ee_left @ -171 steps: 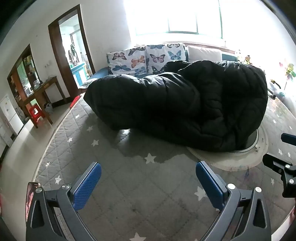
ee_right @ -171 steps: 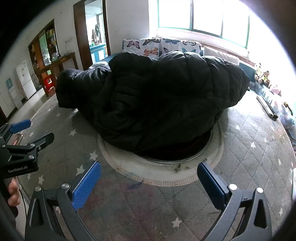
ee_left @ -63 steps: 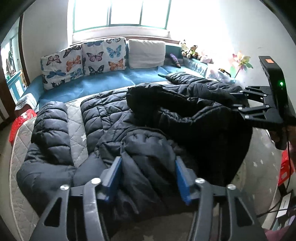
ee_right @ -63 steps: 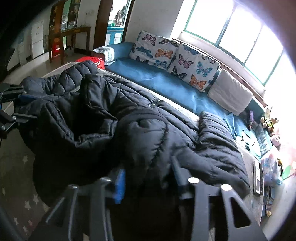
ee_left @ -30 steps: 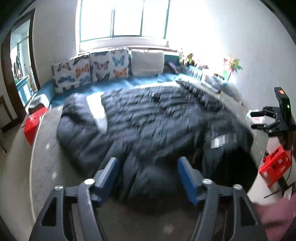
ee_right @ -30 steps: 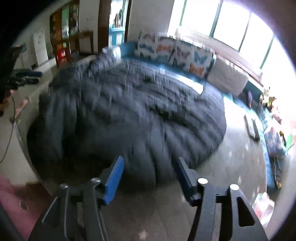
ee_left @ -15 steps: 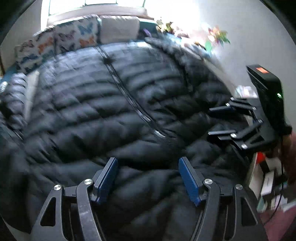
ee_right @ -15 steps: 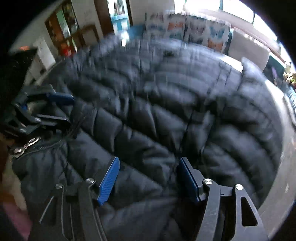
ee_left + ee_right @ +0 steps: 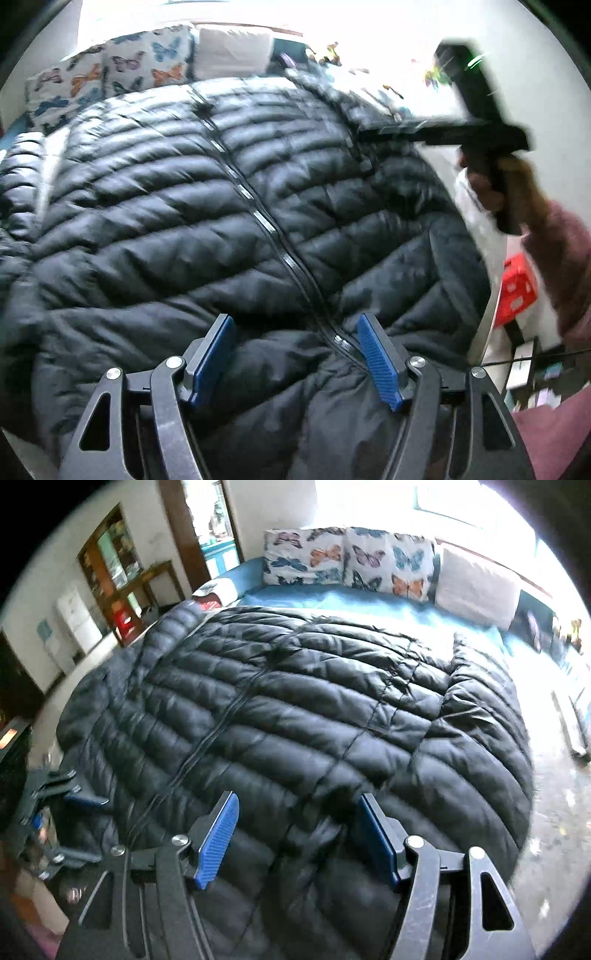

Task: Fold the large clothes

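A large black quilted puffer coat (image 9: 184, 206) lies spread flat, front up, its zipper (image 9: 266, 221) running down the middle; it also fills the right wrist view (image 9: 295, 720). My left gripper (image 9: 297, 354) hovers over the near hem, jaws apart, blue pads (image 9: 212, 354) on either side of the fabric without pinching it. My right gripper (image 9: 299, 834) is likewise open over the near hem. The right gripper also shows in the left wrist view (image 9: 476, 125), raised at the coat's right side. The left gripper also shows in the right wrist view (image 9: 55, 797), at the left edge.
Butterfly-print cushions (image 9: 347, 561) and a white cushion (image 9: 476, 590) line the blue bench (image 9: 332, 602) behind the coat. A doorway and a wooden shelf unit (image 9: 114, 568) stand at the far left. A red crate (image 9: 517, 291) sits to the right, below the surface's edge.
The bunched coat was lifted, flung out and laid flat. In the last half second both grippers stayed over the near hem, and the right gripper rose beside the coat.
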### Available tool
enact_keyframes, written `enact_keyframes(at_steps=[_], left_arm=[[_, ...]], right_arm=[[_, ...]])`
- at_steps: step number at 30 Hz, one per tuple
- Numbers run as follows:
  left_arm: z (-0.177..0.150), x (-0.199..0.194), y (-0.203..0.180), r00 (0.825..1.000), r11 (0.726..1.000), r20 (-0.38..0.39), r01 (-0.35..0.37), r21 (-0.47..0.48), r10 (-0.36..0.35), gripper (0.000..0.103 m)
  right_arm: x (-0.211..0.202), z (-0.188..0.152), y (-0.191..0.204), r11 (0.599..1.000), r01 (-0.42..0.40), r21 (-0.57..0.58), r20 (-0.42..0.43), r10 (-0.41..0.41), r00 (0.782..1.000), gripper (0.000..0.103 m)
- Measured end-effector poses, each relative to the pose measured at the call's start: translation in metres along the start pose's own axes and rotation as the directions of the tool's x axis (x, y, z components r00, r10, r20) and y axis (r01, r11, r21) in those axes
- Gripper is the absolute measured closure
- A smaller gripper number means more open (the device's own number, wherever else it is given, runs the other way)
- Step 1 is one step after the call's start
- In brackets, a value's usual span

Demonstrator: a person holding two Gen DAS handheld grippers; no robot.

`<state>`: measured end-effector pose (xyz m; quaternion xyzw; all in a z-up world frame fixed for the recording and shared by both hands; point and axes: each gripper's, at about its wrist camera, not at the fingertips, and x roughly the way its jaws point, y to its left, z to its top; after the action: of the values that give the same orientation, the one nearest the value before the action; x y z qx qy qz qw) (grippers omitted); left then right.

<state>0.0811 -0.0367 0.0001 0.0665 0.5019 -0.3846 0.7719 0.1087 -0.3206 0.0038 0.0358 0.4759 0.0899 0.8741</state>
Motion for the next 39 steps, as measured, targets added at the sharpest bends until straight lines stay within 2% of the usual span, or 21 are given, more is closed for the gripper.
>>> enact_keyframes(at_steps=[3,4,7,9,12,14,15,16,19,21,24,26,27,28,29,30,31,34,36,37,39], left_arm=[[0.009,-0.029,0.018,0.995,0.997,0.074,-0.058,-0.048,0.061,0.027],[0.011,-0.043,0.029,0.99,0.993,0.105,-0.086,-0.075,0.094,0.022],[0.013,-0.083,0.07,0.958,0.965,0.184,-0.187,-0.186,0.221,0.007],[0.014,-0.103,0.106,0.926,0.926,0.207,-0.251,-0.284,0.314,0.006],[0.011,-0.122,0.164,0.887,0.85,0.194,-0.308,-0.427,0.419,0.006],[0.006,-0.126,0.206,0.875,0.795,0.17,-0.31,-0.521,0.453,0.006],[0.004,-0.125,0.227,0.88,0.769,0.158,-0.288,-0.571,0.447,0.006],[0.0,-0.123,0.246,0.893,0.756,0.151,-0.257,-0.602,0.424,0.006],[-0.005,-0.11,0.289,0.924,0.699,0.124,-0.18,-0.692,0.36,0.006],[-0.01,-0.104,0.308,0.931,0.672,0.152,-0.119,-0.731,0.331,0.006],[-0.016,-0.09,0.33,0.947,0.639,0.222,0.024,-0.769,0.231,0.011],[-0.017,-0.082,0.332,0.947,0.648,0.262,0.083,-0.757,0.185,0.046],[-0.016,-0.08,0.327,0.947,0.658,0.26,0.074,-0.75,0.19,0.052],[-0.015,-0.082,0.322,0.942,0.676,0.253,0.038,-0.736,0.222,0.064],[-0.013,-0.083,0.312,0.934,0.699,0.241,-0.013,-0.715,0.264,0.081],[-0.012,-0.087,0.305,0.921,0.707,0.221,-0.079,-0.703,0.322,0.086],[-0.014,-0.093,0.291,0.893,0.699,0.2,-0.159,-0.697,0.402,0.087],[-0.034,-0.111,0.274,0.823,0.636,0.194,-0.241,-0.733,0.535,0.09],[-0.046,-0.116,0.262,0.787,0.603,0.152,-0.315,-0.733,0.597,0.089],[-0.044,-0.115,0.258,0.778,0.595,0.132,-0.347,-0.725,0.614,0.09],[-0.051,-0.111,0.252,0.772,0.589,0.101,-0.385,-0.711,0.627,0.089]], right_arm=[[0.026,0.002,-0.027,0.998,0.038,0.057,-0.048,-0.035,0.998,0.03],[0.026,-0.001,-0.033,0.996,0.056,0.07,-0.057,-0.052,0.997,0.03],[0.023,-0.016,-0.051,0.986,0.13,0.103,-0.102,-0.119,0.988,0.033],[0.019,-0.035,-0.064,0.962,0.253,0.099,-0.151,-0.236,0.96,0.034],[0.004,-0.054,-0.078,0.947,0.27,0.175,-0.16,-0.243,0.957,0.034],[-0.004,-0.063,-0.081,0.934,0.279,0.221,-0.154,-0.249,0.956,0.034],[-0.005,-0.066,-0.08,0.933,0.282,0.222,-0.148,-0.254,0.956,0.034],[-0.007,-0.068,-0.076,0.933,0.293,0.21,-0.141,-0.268,0.953,0.034],[-0.024,-0.07,-0.067,0.937,0.278,0.209,-0.051,-0.274,0.96,0.034],[-0.045,-0.074,-0.061,0.933,0.283,0.223,0.014,-0.294,0.956,0.033],[-0.065,-0.085,-0.068,0.919,0.284,0.275,0.05,-0.308,0.95,0.032],[-0.076,-0.1,-0.083,0.898,0.281,0.339,0.046,-0.314,0.948,0.032],[-0.076,-0.102,-0.088,0.89,0.282,0.358,0.039,-0.316,0.948,0.032],[-0.077,-0.109,-0.096,0.878,0.283,0.385,0.029,-0.318,0.948,0.032],[-0.078,-0.117,-0.105,0.867,0.274,0.416,0.022,-0.31,0.95,0.032],[-0.079,-0.125,-0.113,0.858,0.258,0.444,0.018,-0.297,0.955,0.032],[-0.081,-0.134,-0.118,0.85,0.248,0.466,0.018,-0.289,0.957,0.032],[-0.075,-0.14,-0.125,0.831,0.223,0.51,0.02,-0.271,0.962,0.032],[-0.073,-0.148,-0.135,0.812,0.177,0.555,0.037,-0.237,0.971,0.031],[-0.073,-0.151,-0.139,0.804,0.153,0.574,0.044,-0.217,0.975,0.031],[-0.061,-0.158,-0.15,0.775,0.078,0.628,0.059,-0.147,0.987,0.031]])
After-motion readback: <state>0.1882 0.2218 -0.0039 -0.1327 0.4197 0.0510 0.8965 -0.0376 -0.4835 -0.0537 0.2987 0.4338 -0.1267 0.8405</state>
